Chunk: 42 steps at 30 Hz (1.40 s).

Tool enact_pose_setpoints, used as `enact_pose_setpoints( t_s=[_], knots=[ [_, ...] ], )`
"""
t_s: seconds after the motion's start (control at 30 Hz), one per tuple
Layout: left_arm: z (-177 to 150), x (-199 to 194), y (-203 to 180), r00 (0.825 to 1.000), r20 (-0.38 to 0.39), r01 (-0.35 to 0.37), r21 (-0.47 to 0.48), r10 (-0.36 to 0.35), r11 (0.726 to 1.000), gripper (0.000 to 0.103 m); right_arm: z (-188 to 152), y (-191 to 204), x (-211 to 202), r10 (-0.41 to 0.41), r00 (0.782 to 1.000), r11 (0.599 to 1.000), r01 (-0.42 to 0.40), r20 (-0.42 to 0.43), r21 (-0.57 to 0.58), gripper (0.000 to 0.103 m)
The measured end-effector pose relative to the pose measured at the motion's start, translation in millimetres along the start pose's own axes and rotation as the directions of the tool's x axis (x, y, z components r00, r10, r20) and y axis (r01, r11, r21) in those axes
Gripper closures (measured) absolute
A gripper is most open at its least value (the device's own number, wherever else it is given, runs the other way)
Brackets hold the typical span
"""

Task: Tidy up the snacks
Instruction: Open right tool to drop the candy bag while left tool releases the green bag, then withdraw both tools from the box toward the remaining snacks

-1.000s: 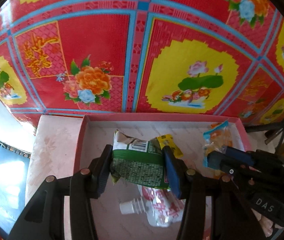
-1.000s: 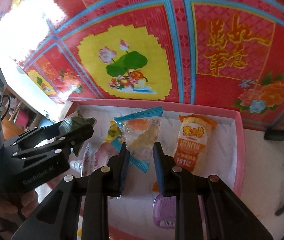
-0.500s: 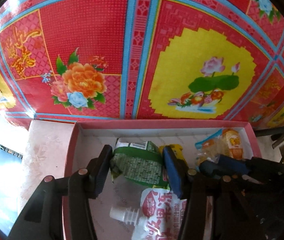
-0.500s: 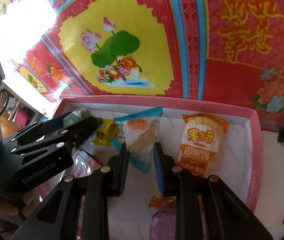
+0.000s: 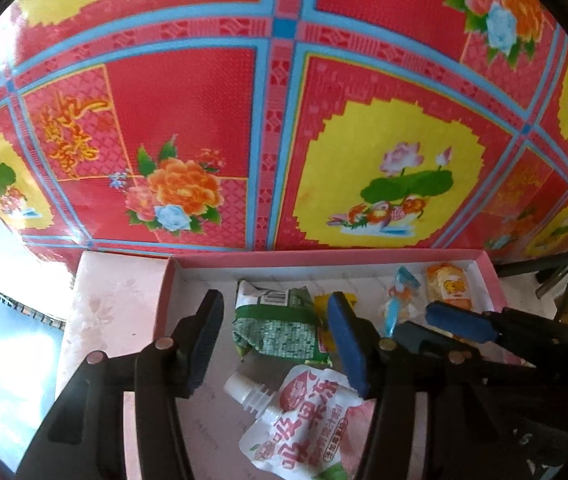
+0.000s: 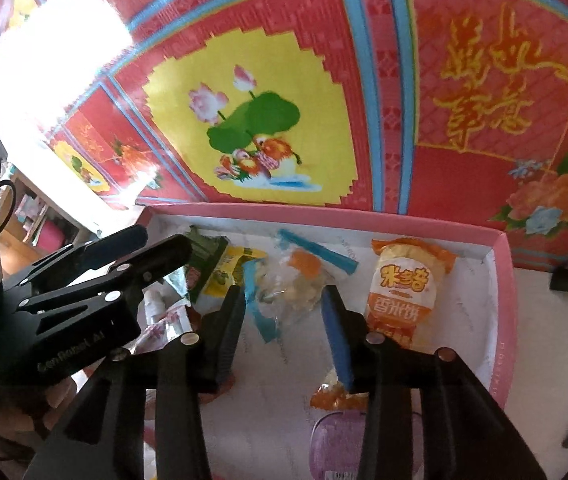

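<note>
A pink box point(image 5: 323, 258) holds the snacks. A green packet point(image 5: 280, 328) lies on its floor between the fingers of my left gripper point(image 5: 276, 304). The jaws are opening and small gaps show beside both pads. In the right wrist view a clear candy packet with blue ends point(image 6: 295, 284) rests in the box between the fingers of my right gripper point(image 6: 284, 294). Those jaws are opening too, and the pads stand off the packet. The right gripper's blue pad point(image 5: 459, 324) shows at the right of the left wrist view. The left gripper point(image 6: 144, 248) reaches in from the left.
Also in the box: an orange rice-cracker pack point(image 6: 403, 292), a yellow packet point(image 6: 232, 272), a white-and-red spout pouch point(image 5: 303, 412), a purple packet point(image 6: 339, 440). A pale pink panel point(image 5: 116, 300) adjoins the box's left wall. A red flowered tablecloth point(image 5: 204, 100) lies beyond. A hand point(image 6: 16, 412) is at lower left.
Both pairs of jaws have spread. The green packet and the clear candy packet were let go and now lie on the box floor.
</note>
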<state>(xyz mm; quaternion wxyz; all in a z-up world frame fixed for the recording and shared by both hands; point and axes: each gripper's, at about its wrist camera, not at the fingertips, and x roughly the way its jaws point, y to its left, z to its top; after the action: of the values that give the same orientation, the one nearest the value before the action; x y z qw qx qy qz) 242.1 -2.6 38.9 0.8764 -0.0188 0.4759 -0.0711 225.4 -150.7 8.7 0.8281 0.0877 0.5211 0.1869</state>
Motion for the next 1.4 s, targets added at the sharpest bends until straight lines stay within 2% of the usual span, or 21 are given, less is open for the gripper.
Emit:
enact_pose_setpoints(
  t_s=[0.43,0.6,1.03,1.4],
  knots=[
    [-11.8,-40.8,-6.7,1.0,-0.002,0.016,-0.009,-0.016,1.0,0.046,-18.8,6.3,-44.6,0.038,0.999,0.999,-0.037,0.033,-0.011,0.062],
    [-27.6,-56.9,-3.5,1.0,-0.005,0.015,-0.005,-0.015,1.0,0.046,-29.6,8.6,-59.3,0.048,0.998,0.999,-0.048,0.039,-0.009,0.062],
    [-57.8,-106.5,-13.3,0.999,0.007,0.041,-0.018,-0.041,0.999,0.046,-71.1,3.0,-101.0,0.029,0.997,0.999,-0.03,0.069,0.014,0.062],
    [-86.8,-108.7,-18.7,0.998,-0.037,0.047,-0.026,-0.048,0.999,0.046,-108.3,-22.8,-118.2,-0.011,0.998,0.998,0.007,0.063,0.064,0.062]
  ],
)
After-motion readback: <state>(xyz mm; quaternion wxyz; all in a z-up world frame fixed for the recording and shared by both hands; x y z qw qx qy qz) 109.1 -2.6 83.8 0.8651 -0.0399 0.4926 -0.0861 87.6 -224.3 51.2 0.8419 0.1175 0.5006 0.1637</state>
